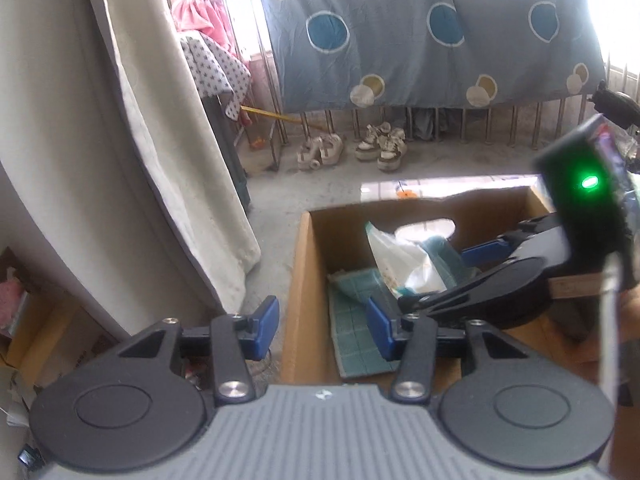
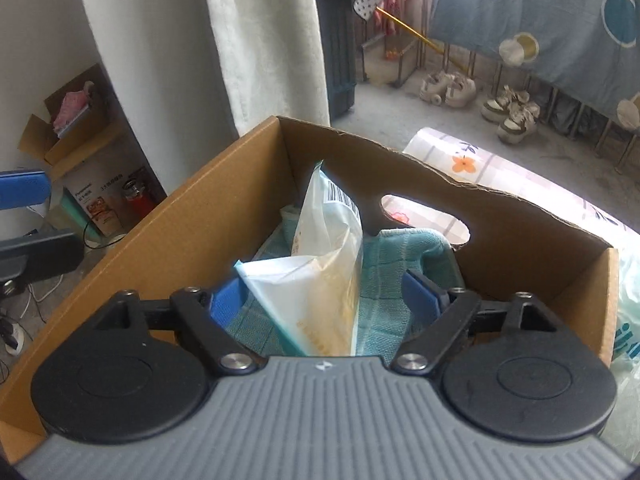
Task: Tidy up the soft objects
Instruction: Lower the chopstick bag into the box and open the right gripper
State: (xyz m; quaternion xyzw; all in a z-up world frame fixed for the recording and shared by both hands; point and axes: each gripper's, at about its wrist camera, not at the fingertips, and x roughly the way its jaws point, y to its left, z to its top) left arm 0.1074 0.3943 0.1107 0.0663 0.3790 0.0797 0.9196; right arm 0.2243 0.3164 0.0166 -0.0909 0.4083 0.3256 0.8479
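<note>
Blue pads spread wide, the right gripper (image 2: 326,294) straddles a white plastic pouch (image 2: 320,280) without pressing it; the pouch stands on a teal cloth (image 2: 384,312) inside the cardboard box (image 2: 192,232). The left gripper (image 1: 322,330), jaws partly open and empty, hangs over the box's near-left wall, a cream curtain (image 1: 160,120) beyond.

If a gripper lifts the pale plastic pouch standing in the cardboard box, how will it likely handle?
The pale, crinkled plastic pouch will probably sag and fold, since its film looks thin and creased. It seems light for its size, and its glossy skin may slip. It stands propped on the teal woven cloth in the brown cardboard box, so a nudge might tip it.
</note>
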